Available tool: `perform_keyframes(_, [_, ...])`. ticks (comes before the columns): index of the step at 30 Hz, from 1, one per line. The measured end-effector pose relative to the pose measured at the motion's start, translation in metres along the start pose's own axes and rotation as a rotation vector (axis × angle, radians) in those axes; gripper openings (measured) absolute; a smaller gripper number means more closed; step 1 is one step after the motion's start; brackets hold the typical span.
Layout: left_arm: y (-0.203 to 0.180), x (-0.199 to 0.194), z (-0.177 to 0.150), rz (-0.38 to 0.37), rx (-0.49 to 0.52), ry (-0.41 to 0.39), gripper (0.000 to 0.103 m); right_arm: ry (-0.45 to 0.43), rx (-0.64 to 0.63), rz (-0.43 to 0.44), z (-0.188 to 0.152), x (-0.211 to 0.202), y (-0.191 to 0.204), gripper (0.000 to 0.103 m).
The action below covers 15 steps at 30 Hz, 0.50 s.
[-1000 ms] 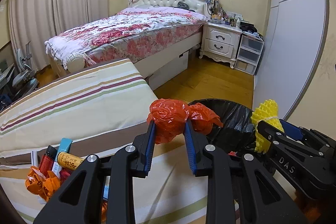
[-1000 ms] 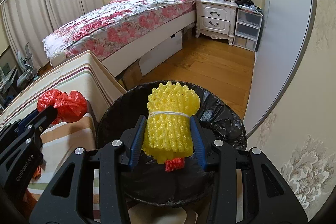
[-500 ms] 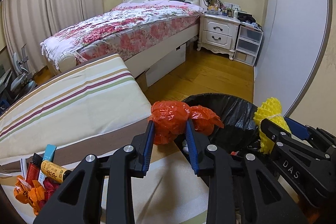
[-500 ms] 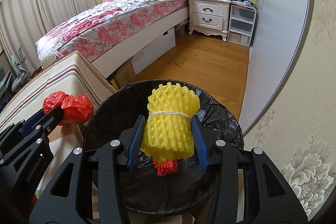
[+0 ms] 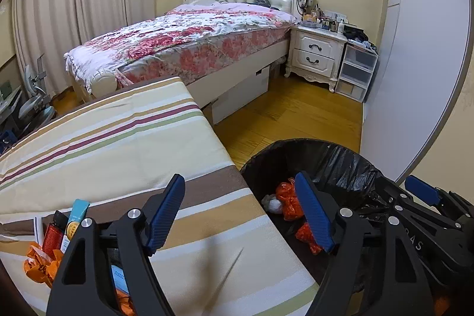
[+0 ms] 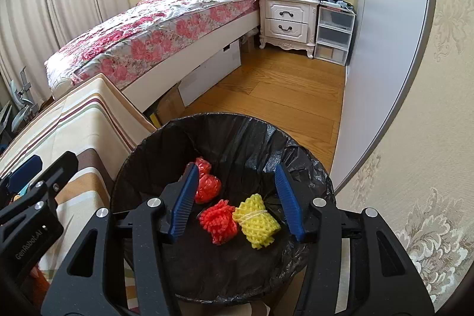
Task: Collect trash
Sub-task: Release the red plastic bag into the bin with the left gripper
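Left tool (image 5: 240, 211) spread wide, right tool (image 6: 235, 197) likewise, both empty

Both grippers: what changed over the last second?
Left gripper opened and dropped its red plastic bag into the bin. Right gripper released the yellow foam net, now lying on the liner. The litter on the striped cloth stayed put.

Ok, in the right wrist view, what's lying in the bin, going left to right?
In the black-lined trash bin: red plastic bag → red foam net → yellow foam net. The open right hand-held gripper hovers empty above them.
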<state>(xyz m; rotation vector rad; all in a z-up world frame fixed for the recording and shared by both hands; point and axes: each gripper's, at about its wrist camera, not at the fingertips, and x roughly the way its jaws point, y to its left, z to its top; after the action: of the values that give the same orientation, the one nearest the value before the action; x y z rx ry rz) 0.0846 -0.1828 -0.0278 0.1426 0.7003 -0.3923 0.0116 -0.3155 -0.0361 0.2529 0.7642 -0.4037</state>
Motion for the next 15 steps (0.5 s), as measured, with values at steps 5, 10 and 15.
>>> perform_keyframes(5, [0.012,-0.014,-0.002,0.03,-0.011,-0.006,0.076,-0.015,-0.013,0.011,-0.002,-0.009,0.007,0.058])
perform_keyframes(10, [0.031,-0.035,-0.01,0.071,-0.036,-0.009,0.076,-0.025,-0.049,0.035,-0.005,-0.023,0.02,0.058])
perform_keyframes(15, [0.056,-0.058,-0.021,0.108,-0.079,-0.013,0.076,-0.027,-0.079,0.071,-0.013,-0.036,0.035,0.058])
